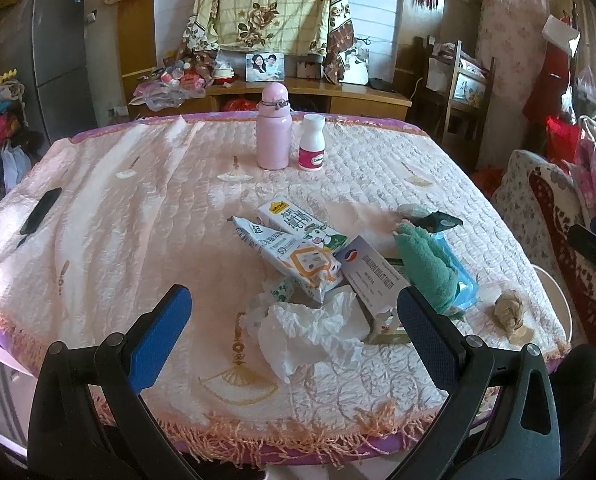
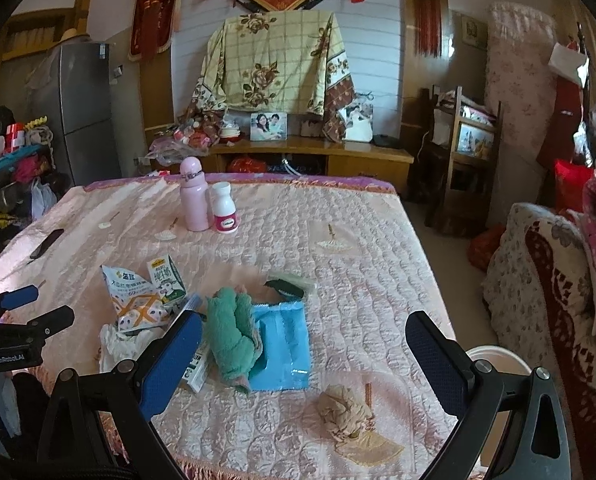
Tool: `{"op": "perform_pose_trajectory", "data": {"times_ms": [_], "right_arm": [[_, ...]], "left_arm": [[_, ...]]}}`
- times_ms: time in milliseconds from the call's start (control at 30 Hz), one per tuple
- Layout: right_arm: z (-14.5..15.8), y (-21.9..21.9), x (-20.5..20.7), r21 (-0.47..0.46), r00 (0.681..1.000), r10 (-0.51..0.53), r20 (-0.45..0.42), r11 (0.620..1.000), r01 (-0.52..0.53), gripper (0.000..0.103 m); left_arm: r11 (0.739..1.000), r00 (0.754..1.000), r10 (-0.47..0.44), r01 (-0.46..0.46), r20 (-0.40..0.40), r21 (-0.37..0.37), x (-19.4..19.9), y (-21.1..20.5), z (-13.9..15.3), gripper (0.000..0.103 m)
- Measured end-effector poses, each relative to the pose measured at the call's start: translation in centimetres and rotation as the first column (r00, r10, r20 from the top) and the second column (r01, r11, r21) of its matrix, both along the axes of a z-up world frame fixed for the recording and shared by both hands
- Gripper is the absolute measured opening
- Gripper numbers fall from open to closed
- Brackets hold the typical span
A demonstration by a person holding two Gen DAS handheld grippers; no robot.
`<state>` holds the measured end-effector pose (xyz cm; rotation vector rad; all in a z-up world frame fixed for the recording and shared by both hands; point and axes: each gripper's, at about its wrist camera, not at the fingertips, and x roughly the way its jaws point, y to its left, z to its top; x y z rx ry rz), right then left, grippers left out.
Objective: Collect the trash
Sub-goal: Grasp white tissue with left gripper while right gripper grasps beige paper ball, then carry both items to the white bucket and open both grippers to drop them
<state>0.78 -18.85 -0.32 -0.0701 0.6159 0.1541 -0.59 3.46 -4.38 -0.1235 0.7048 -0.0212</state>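
Grippers, left [image 1: 294, 332] and right [image 2: 303, 352], gape wide, empty. Tissue [image 1: 309, 328] lies at 12 o'clock of left. Closing there may snag the cloth [image 1: 138, 208] underneath.

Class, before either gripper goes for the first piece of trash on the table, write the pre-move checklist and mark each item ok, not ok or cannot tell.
1. Left gripper open and empty: ok.
2. Right gripper open and empty: ok.
3. White crumpled tissue lies between the left gripper's fingers, nothing on top of it: ok.
4. Brown crumpled paper lies apart from the other items, free to pick: ok.
5. White bin at the table's right edge is in view: ok; whether it is empty: cannot tell.
6. Pink bottle and white pill bottle stand upright, far from the trash: ok.
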Motion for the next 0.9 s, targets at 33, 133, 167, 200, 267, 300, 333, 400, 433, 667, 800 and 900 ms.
{"op": "perform_pose_trajectory", "data": {"times_ms": [33,133,167,200,267,300,333,400,433,667,800,900], "right_arm": [[-0.1,-0.2,0.1,0.002,1.000,0.003,-0.010,1.000,-0.003,0.101],[-0.6,-1.0,0.4,-0.014,0.999,0.003,-0.042,1.000,-0.003,0.101],[-0.9,-1.5,0.5,-0.019,0.998,0.003,-0.055,1.000,-0.004,0.101],[-1.2,-1.9,0.6,-0.022,0.998,0.004,-0.068,1.000,-0.006,0.101],[-2.2,-3.0,0.8,-0.024,0.994,0.015,-0.110,1.000,-0.018,0.101],[-3.1,-3.6,0.9,-0.021,0.989,0.025,-0.147,0.999,-0.029,0.100],[-3.7,-4.1,0.9,-0.020,0.985,0.029,-0.169,0.999,-0.033,0.094],[-5.6,-5.2,1.2,-0.006,0.969,0.038,-0.243,0.999,-0.040,0.087],[-6.4,-5.6,1.4,0.006,0.960,0.042,-0.276,0.999,-0.042,0.087],[-10.7,-6.8,2.6,0.058,0.921,0.053,-0.387,0.998,-0.033,0.080],[-12.7,-6.6,4.1,0.083,0.900,0.067,-0.431,0.996,-0.035,0.054],[-14.3,-6.8,5.3,0.134,0.885,0.078,-0.459,0.991,-0.018,0.031]], "left_arm": [[1.000,1.000,-0.001,0.001,-0.006,0.003,0.0,0.0,-0.1,0.102],[1.000,0.999,-0.024,0.025,-0.037,0.014,0.1,0.4,-0.8,0.102],[0.999,0.998,-0.038,0.039,-0.052,0.017,0.1,0.4,-1.1,0.102],[0.999,0.997,-0.048,0.049,-0.064,0.018,0.1,0.4,-1.5,0.102],[0.997,0.993,-0.069,0.070,-0.099,0.010,0.4,0.7,-2.7,0.102],[0.997,0.991,-0.077,0.078,-0.112,0.005,0.5,0.5,-3.1,0.102],[0.996,0.988,-0.088,0.088,-0.127,-0.004,0.6,0.6,-3.6,0.102],[0.995,0.982,-0.101,0.100,-0.158,-0.012,1.2,0.5,-4.9,0.102],[0.995,0.980,-0.104,0.104,-0.167,-0.008,1.5,0.3,-5.3,0.101],[0.986,0.955,-0.166,0.157,-0.244,-0.057,4.9,-0.5,-8.1,0.083],[0.978,0.931,-0.205,0.184,-0.302,-0.097,5.8,-0.8,-9.4,0.053],[0.971,0.923,-0.234,0.205,-0.306,-0.126,5.7,-0.7,-9.4,0.032]]}}
